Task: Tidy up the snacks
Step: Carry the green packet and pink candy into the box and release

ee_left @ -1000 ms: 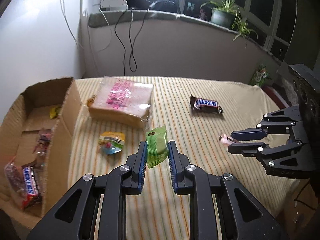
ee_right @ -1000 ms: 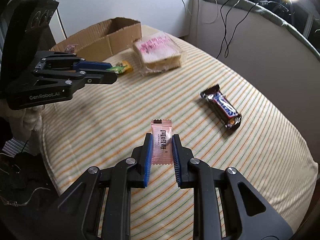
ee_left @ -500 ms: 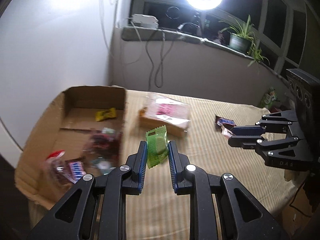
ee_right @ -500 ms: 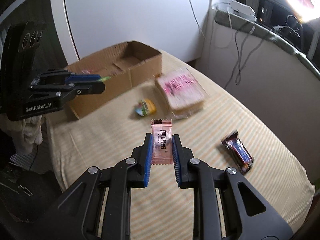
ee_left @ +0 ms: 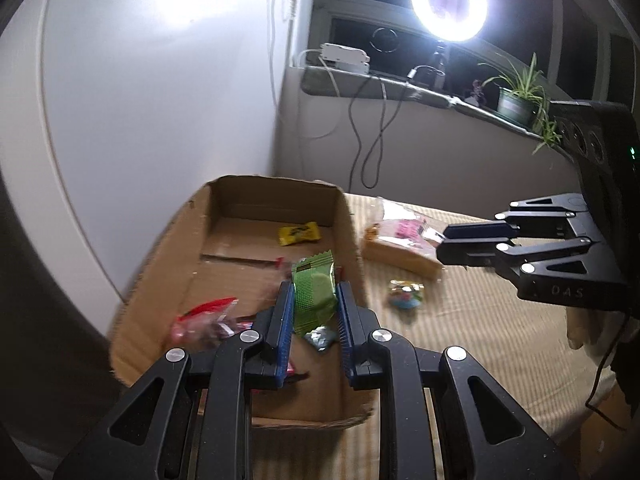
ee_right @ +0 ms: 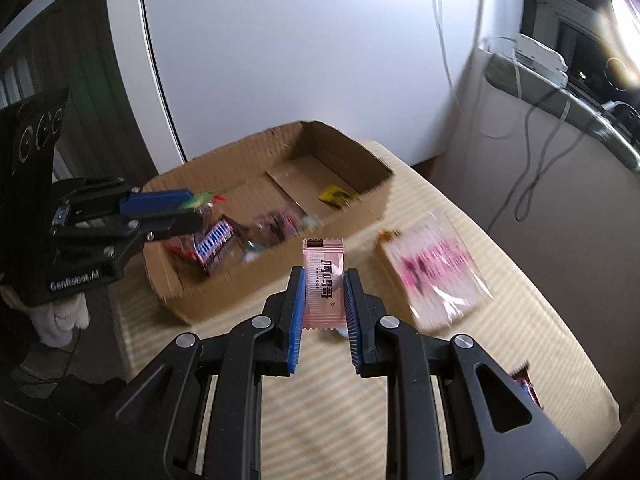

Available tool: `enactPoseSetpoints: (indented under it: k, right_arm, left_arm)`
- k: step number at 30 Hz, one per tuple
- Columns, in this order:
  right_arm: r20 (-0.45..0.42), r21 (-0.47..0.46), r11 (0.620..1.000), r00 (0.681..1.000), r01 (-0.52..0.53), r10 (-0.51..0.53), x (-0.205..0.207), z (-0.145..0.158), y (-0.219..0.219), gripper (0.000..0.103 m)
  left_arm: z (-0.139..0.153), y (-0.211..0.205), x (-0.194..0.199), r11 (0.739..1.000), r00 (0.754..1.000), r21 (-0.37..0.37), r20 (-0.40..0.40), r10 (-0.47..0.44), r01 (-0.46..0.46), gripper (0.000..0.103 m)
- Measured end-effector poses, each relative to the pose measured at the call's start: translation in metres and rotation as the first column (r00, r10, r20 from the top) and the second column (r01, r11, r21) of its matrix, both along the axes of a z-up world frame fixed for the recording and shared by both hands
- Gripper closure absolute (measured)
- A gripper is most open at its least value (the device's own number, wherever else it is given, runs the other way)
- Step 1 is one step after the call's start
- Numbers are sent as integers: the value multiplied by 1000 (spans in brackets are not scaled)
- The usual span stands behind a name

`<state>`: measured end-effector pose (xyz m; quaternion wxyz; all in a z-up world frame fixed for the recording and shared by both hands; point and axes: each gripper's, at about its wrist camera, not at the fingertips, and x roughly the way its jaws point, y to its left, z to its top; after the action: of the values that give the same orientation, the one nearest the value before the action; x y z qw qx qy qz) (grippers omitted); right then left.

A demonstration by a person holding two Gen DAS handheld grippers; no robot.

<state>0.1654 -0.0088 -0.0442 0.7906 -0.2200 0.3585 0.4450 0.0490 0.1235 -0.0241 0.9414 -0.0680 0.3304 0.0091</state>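
Observation:
My left gripper (ee_left: 314,294) is shut on a green snack packet (ee_left: 313,292) and hangs over the open cardboard box (ee_left: 276,196), above its near half. In the box lie a yellow packet (ee_left: 299,233), a red-topped bag (ee_left: 202,318) and several other snacks. My right gripper (ee_right: 324,280) is shut on a pink snack packet (ee_right: 323,280), held over the striped table (ee_right: 320,400) just short of the box's (ee_right: 276,276) side wall. From the left wrist view the right gripper (ee_left: 444,246) shows at the right, in front of the wrapped cake.
On the table beside the box lie a plastic-wrapped cake slice (ee_right: 434,270) and a small colourful candy (ee_left: 406,298). A dark chocolate bar (ee_right: 526,392) lies near the table's right edge. A white wall, a windowsill with cables, a ring light (ee_left: 450,4) and plants stand behind.
Both grippers have swung left toward the box with their packets. The left one has gone from above the table to above the box; the right one has closed in on the box's side.

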Motion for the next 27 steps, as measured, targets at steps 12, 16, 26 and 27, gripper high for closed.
enactPoseSetpoints:
  k: [12,16,26,27]
  right_arm:
    - [-16,-8,998,998,-64,64,1,-8,55,83]
    - [-23,-15,997,997,-79,78,0,-10,68,83]
    - [-44,-35,994,994,-105,104,1,-21,89,83]
    - [-48,-33,994,994,-105,103,1,-22,91,83]
  left_arm:
    - [-5,27,-4,999,999,19,3,50,-50,84]
    - [-6,30,-4,998,998,26,3,59,-60,84]
    - [-6,35,-4,998,998,24,3,62,-63,84]
    - [-5,34,-5,998,998,24,3,62,-62,84]
